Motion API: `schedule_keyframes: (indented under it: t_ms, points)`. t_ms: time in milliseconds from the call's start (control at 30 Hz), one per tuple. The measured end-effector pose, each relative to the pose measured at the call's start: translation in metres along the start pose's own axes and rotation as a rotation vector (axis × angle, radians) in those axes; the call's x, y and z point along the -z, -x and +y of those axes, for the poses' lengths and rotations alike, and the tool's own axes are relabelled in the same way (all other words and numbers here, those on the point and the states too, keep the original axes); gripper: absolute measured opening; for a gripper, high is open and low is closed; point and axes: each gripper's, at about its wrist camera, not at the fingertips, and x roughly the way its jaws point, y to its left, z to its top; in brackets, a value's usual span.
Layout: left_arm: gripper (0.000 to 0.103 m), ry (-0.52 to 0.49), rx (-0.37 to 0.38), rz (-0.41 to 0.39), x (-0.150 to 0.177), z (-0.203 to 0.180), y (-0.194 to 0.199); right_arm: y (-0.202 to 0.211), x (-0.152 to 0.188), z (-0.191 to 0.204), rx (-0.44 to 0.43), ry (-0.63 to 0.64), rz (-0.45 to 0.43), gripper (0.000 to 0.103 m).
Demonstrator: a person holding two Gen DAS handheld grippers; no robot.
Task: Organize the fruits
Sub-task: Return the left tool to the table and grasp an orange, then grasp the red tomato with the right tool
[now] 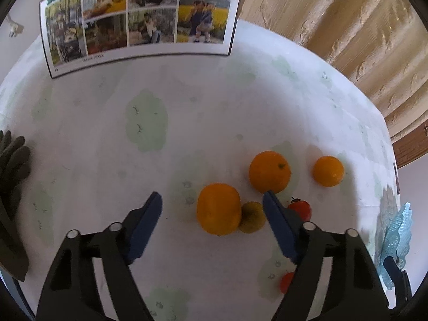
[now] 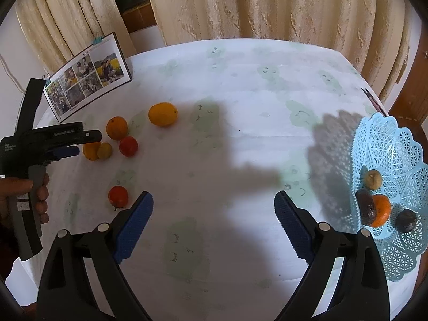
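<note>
Loose fruit lies on the white tablecloth [image 1: 187, 123]. In the left wrist view my left gripper [image 1: 212, 198] is open just above an orange [image 1: 218, 208] with a small yellow-green fruit [image 1: 252, 217] touching it. Two more oranges [image 1: 269, 171] [image 1: 328, 171] lie beyond, and two red tomatoes [image 1: 301, 210] [image 1: 286, 282] sit by the right finger. In the right wrist view my right gripper [image 2: 214, 200] is open and empty over bare cloth. A light blue lattice basket [image 2: 396, 160] at the right holds several fruits, one a tangerine [image 2: 381, 210].
A photo album [image 1: 139, 18] stands open at the table's far side, held with binder clips. Cream curtains [image 2: 254, 5] hang behind the table. A dark glove [image 1: 13, 160] lies at the left edge. The basket shows at the right edge in the left wrist view [image 1: 396, 240].
</note>
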Motion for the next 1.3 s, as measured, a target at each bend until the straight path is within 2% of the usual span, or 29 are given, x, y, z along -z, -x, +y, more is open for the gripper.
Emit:
schedule_keyframes:
  t_ms: [133,200,267,500,700,833,1233,1300]
  points:
    - [0.064,-0.004,0.029,-0.008,-0.001,0.000,-0.006,-0.005,-0.001,0.006,0.000,0.004,0.010,0.093]
    - [0.047,-0.001,0.050,-0.009,-0.003,0.003,-0.005,-0.008,-0.001,0.009,-0.003,0.004,0.015,0.093]
    - [0.034,-0.006,0.065,0.013,-0.004,0.005,-0.006,-0.011,-0.002,0.012,-0.005,0.005,0.017,0.093]
    - [0.034,-0.018,0.065,0.023,0.001,0.014,0.000,-0.019,-0.009,0.026,-0.025,0.028,0.021,0.093]
    - [0.035,-0.077,0.033,0.015,0.006,0.012,0.001,-0.027,-0.014,0.037,-0.038,0.045,0.029,0.093]
    - [0.034,-0.097,0.040,0.024,0.008,0.012,-0.001,-0.031,-0.022,0.049,-0.053,0.065,0.020,0.093]
    - [0.034,-0.091,0.043,-0.008,0.014,0.030,0.027,-0.064,-0.049,0.091,-0.106,0.118,0.012,0.093]
    - [0.034,-0.090,0.042,-0.011,0.015,0.033,0.030,-0.072,-0.052,0.098,-0.112,0.134,0.017,0.089]
